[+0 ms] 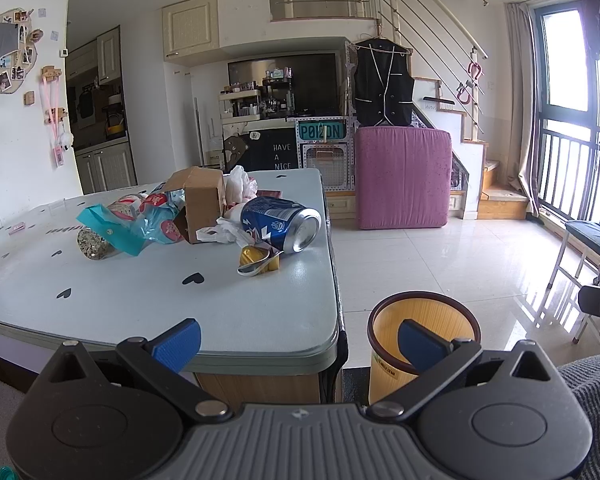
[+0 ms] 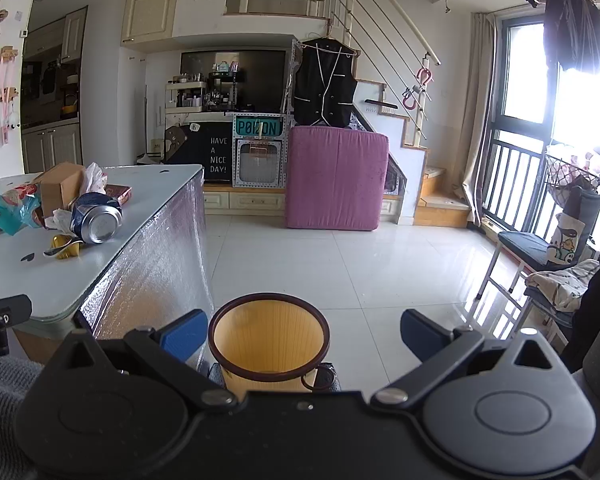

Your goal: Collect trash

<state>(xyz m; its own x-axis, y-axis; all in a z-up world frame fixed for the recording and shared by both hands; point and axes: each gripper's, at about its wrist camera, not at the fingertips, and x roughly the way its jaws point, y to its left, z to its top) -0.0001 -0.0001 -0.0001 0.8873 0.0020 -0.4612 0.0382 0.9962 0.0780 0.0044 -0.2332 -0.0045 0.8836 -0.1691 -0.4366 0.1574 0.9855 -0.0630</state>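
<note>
1. Filling the left half of both views, the pale grey table (image 1: 228, 320) with black heart marks carries all the litter on its far part; its rounded near corner sits just beside the bin.
2. A pink upright cushion (image 1: 404, 178) leans against the stairs well behind the table, across the white tiled floor (image 2: 340, 264).
3. The yellow waste bin (image 1: 388, 376) with a dark brown rim stands on the floor at the table's corner, upright, with nothing visible in the part of its inside that shows.
4. The left gripper (image 1: 296, 338) hangs low in front of the table edge, its blue fingers (image 1: 178, 342) spread wide apart and holding nothing; one finger overlaps the table edge, the other the bin's mouth.
5. The right gripper (image 2: 300, 334) hangs above the bin, fingers likewise wide apart and empty, with the bin's opening between them.
6. A brown cardboard box (image 1: 200, 204) lies tipped on the table in the middle of the pile.
7. A blue drink can (image 1: 280, 222) lies on its side just right of the box, its silver end toward the camera.
8. Teal and red snack wrappers (image 1: 140, 220) spread left of the box, touching it.
9. Crumpled white plastic (image 1: 220, 232) lies between the box and the can.
10. A small yellow wrapper (image 1: 258, 260) lies nearest the table edge, touching the can.
</note>
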